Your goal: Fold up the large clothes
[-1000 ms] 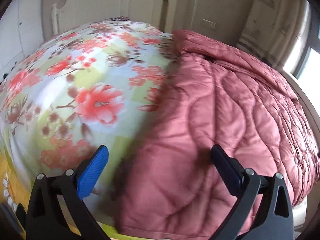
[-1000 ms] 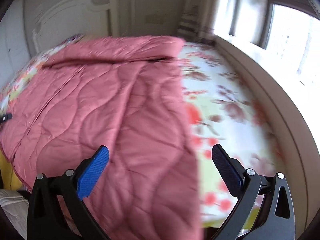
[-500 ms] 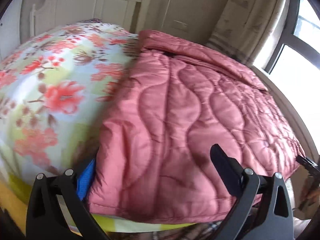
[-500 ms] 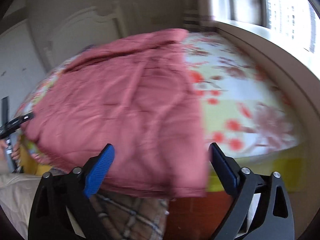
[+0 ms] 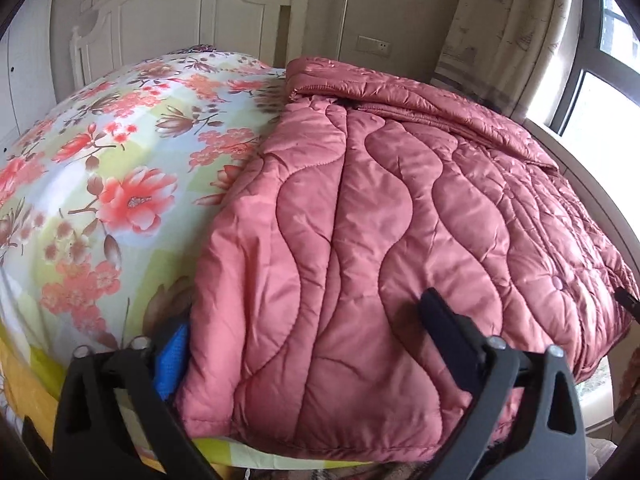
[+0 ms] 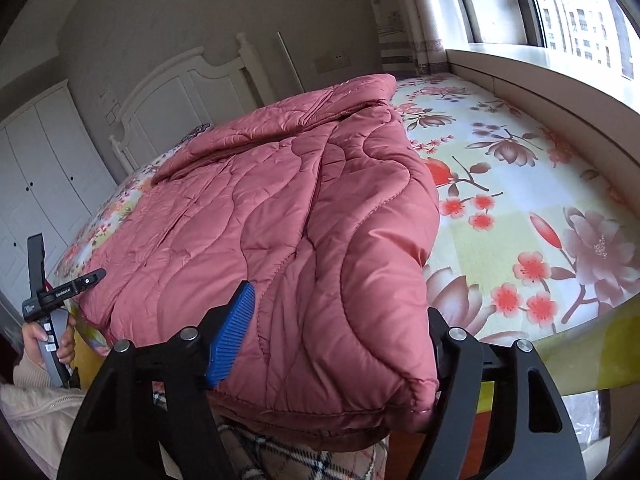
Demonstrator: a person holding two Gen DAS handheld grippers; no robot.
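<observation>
I saw a large pink quilted padded coat point(image 5: 360, 240) lying spread flat on a bed covered by a floral sheet with red blossoms on pale green and white point(image 5: 100, 200). Its near hem hung just over the foot edge of the bed, close to both cameras.

From the left wrist camera, my left gripper point(image 5: 304, 344) straddled the near left corner of the coat. Its blue-padded finger point(image 5: 172, 356) sat beside the coat's left edge, mostly hidden by the fabric, while the other, dark finger point(image 5: 444, 320) rested over the quilting. The fingers were closing with the coat between them, but I could not see them pressing it yet.

From the right wrist camera, my right gripper point(image 6: 340, 340) bracketed the coat's near right corner. The blue ribbed finger point(image 6: 234, 336) lay against the fabric on one side and the black finger point(image 6: 440, 344) sat at the folded edge on the other. These fingers were closing too, with the thick corner bulging between them and touching both.

At the left edge of that view a hand point(image 6: 48, 340) in a cream sleeve held the left gripper's handle. A white panelled headboard point(image 5: 180, 20) stood behind the bed, and a bright window point(image 6: 560, 12) lay to the right
</observation>
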